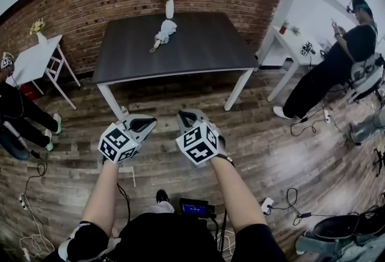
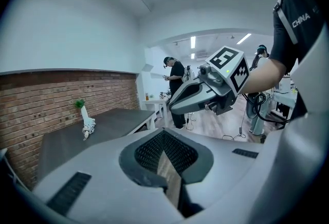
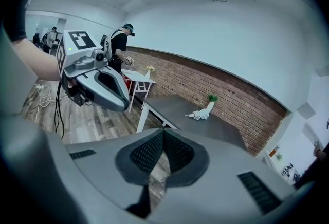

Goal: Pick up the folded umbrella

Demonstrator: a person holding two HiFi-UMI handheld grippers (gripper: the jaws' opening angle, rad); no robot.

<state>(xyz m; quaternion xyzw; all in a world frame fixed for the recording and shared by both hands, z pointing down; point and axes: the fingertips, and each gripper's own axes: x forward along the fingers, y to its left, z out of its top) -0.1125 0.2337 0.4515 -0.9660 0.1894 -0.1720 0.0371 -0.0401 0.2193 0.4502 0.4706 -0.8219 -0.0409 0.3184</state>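
The folded white umbrella [image 1: 163, 32] lies on the far half of a dark table [image 1: 198, 53], just in front of a white vase with a green plant [image 1: 169, 5]. Both grippers hover over the wooden floor, well short of the table's near edge. My left gripper [image 1: 145, 122] and right gripper [image 1: 185, 115] are side by side, jaws shut and empty. In the left gripper view the umbrella [image 2: 88, 128] is small and far to the left, past the shut jaws' tip [image 2: 163, 133]. The right gripper view has the umbrella [image 3: 199, 114] ahead, slightly right of its shut tip [image 3: 163, 132].
A white side table [image 1: 36, 59] with a seated person [image 1: 15, 110] is at the left. Another white table [image 1: 295, 44] and a standing person in black [image 1: 337, 68] are at the right. Cables [image 1: 298, 204] and gear lie on the floor near me.
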